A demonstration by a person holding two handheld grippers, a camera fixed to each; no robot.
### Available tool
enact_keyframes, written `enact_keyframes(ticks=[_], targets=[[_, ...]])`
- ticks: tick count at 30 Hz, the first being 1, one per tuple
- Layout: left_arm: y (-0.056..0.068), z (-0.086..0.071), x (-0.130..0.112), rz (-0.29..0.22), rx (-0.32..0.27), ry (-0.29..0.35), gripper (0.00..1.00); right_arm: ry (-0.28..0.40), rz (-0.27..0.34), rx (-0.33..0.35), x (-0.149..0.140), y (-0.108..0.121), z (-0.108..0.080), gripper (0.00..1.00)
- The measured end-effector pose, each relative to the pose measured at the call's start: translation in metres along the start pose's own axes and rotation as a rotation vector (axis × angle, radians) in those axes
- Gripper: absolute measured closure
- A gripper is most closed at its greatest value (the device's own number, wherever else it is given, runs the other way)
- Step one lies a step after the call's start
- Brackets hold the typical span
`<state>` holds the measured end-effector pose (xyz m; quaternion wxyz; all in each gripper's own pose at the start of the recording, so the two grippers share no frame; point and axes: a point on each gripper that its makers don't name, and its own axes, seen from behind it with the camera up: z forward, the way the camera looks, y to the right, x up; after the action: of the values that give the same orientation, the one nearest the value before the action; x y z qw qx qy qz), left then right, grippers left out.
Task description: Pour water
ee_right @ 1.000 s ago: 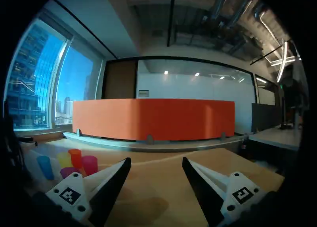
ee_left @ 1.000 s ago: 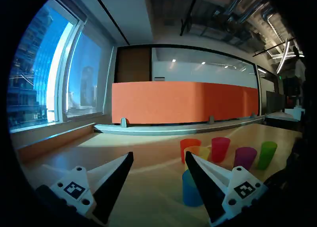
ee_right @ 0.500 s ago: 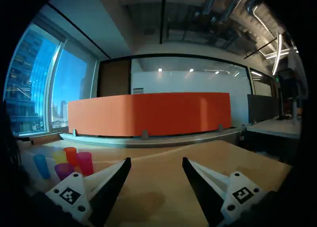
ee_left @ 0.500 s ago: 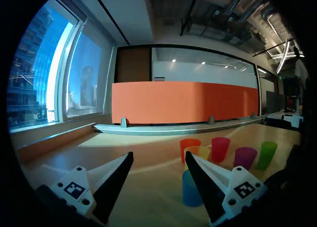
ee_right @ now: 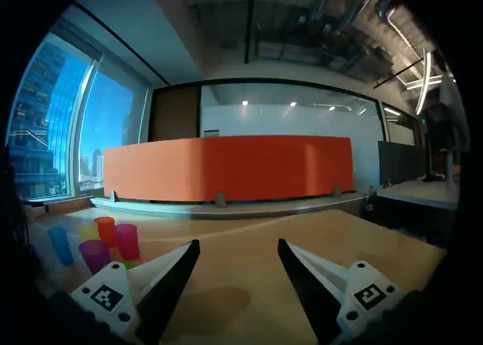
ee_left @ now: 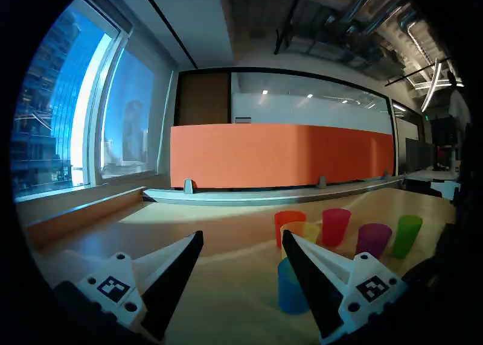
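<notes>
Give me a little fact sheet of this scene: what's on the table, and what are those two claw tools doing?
Place: wooden table beside a window, orange partition behind
Cups: six, grouped: blue cup, orange cup, yellow cup, pink cup, purple cup, green cup
Nearest cup: blue cup, partly behind one finger of the left gripper
Left gripper: jaws open, holding nothing
Right gripper: jaws open, holding nothing; cups lie to the left in its view
Cup contents: cannot tell
</notes>
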<state>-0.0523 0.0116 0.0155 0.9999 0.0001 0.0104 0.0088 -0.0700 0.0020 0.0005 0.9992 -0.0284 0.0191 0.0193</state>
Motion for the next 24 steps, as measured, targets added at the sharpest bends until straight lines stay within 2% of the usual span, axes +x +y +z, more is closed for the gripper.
enact_keyframes(ticks=[24], targets=[[0.0000, -0.0002, 0.0000, 0.000, 0.000, 0.000, 0.02, -0.012, -0.029, -0.018, -0.0064, 0.0037, 0.0009, 0.00]])
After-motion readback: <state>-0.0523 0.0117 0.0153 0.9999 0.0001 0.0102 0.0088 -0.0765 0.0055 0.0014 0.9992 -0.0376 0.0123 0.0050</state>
